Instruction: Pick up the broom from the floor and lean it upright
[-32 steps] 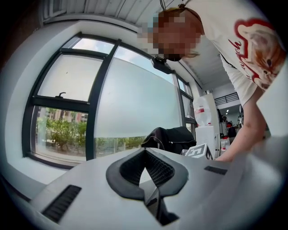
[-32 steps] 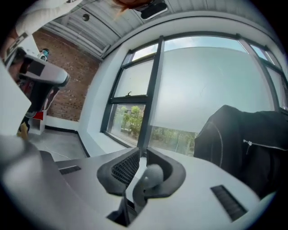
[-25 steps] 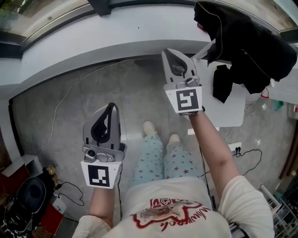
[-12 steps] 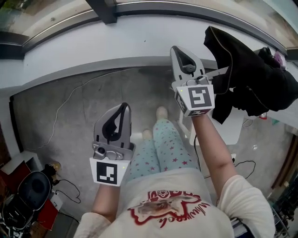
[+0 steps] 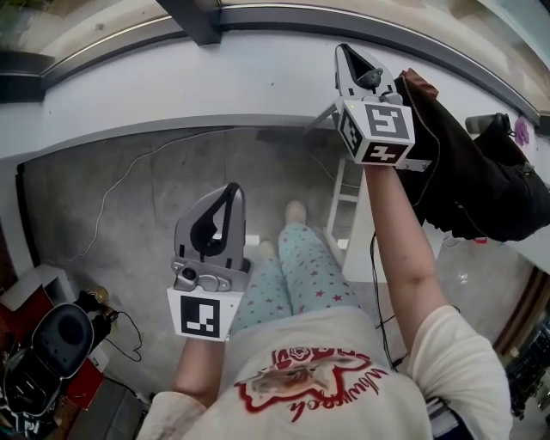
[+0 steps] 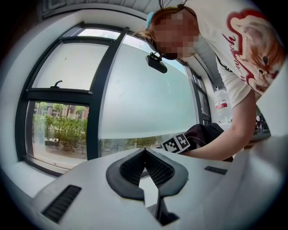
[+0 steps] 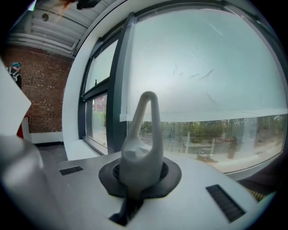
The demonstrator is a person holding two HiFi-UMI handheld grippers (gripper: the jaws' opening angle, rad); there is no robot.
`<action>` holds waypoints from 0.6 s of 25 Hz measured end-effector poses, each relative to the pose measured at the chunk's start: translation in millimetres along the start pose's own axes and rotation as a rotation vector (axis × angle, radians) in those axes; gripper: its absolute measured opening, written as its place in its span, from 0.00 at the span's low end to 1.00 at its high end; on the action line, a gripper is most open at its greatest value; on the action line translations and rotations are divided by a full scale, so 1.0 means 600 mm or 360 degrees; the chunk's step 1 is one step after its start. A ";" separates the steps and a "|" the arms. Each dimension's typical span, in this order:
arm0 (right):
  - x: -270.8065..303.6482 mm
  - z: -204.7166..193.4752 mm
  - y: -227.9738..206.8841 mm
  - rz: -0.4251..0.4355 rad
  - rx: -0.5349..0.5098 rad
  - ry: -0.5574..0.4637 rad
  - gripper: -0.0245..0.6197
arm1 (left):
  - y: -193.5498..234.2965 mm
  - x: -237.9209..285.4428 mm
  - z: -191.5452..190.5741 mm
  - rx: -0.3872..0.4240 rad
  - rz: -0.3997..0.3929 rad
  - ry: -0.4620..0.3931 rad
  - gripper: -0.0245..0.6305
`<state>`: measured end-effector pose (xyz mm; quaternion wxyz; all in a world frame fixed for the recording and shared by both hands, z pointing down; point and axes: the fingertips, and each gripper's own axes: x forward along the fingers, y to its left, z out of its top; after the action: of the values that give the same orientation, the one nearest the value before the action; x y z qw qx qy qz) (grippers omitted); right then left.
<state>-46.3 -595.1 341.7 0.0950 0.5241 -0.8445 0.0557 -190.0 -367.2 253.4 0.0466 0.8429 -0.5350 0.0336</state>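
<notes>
Broom's loop end (image 7: 145, 139) pinched between right fingers (image 7: 173, 174)

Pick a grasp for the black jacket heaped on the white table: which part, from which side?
Probably the bunched edge with brown lining showing, at the end of the black jacket nearest the window. Come from the head view's left, across the open edge of the white table. The jacket is limp and heaped; that raised fold offers thickness to pinch, the flat spread does not.
</notes>
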 end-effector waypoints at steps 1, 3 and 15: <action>0.012 -0.001 -0.010 -0.0020 0.0001 0.0004 0.07 | 0.003 0.005 -0.003 -0.0003 0.0011 0.0006 0.06; 0.035 -0.003 -0.029 -0.0071 0.0014 0.0009 0.07 | 0.008 0.014 -0.008 -0.0005 0.0023 0.0014 0.06; 0.057 -0.003 -0.026 -0.0087 -0.0102 0.0012 0.07 | 0.029 0.049 -0.007 -0.0020 0.0044 0.0021 0.06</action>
<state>-46.7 -631.8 350.9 0.1164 0.5433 -0.8310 0.0279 -193.0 -400.5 261.2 0.0550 0.8349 -0.5465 0.0364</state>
